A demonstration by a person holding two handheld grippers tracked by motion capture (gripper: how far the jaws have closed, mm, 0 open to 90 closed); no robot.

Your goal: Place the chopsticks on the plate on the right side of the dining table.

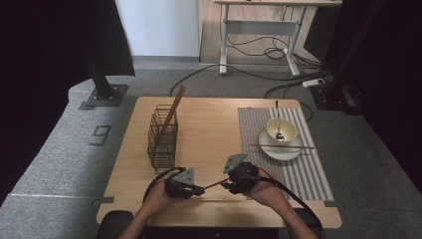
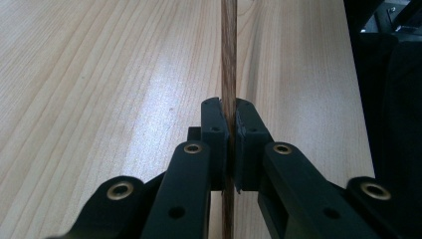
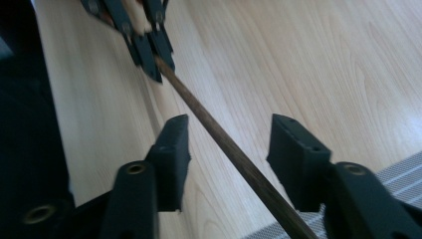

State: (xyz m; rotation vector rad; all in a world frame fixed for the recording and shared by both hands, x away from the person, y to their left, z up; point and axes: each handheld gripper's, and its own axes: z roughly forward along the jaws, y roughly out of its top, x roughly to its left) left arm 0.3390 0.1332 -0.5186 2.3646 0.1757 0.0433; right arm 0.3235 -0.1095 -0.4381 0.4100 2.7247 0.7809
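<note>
A brown chopstick (image 1: 213,185) hangs just above the table's front edge, between my two grippers. My left gripper (image 1: 198,189) is shut on one end of it. In the left gripper view the jaws (image 2: 230,122) pinch the chopstick (image 2: 229,59), which runs straight ahead over the wood. My right gripper (image 1: 225,184) is open, with the chopstick (image 3: 199,112) passing between its spread jaws (image 3: 230,132) without touching them. The left gripper (image 3: 152,64) shows at the top left of the right gripper view, holding the stick's far end.
A black wire basket (image 1: 162,139) stands at the left with another chopstick (image 1: 172,112) leaning in it. On the striped placemat (image 1: 303,169) at the right, a plate (image 1: 281,153) holds a bowl (image 1: 282,129) with a spoon (image 1: 278,124); one chopstick (image 1: 298,146) lies across the plate.
</note>
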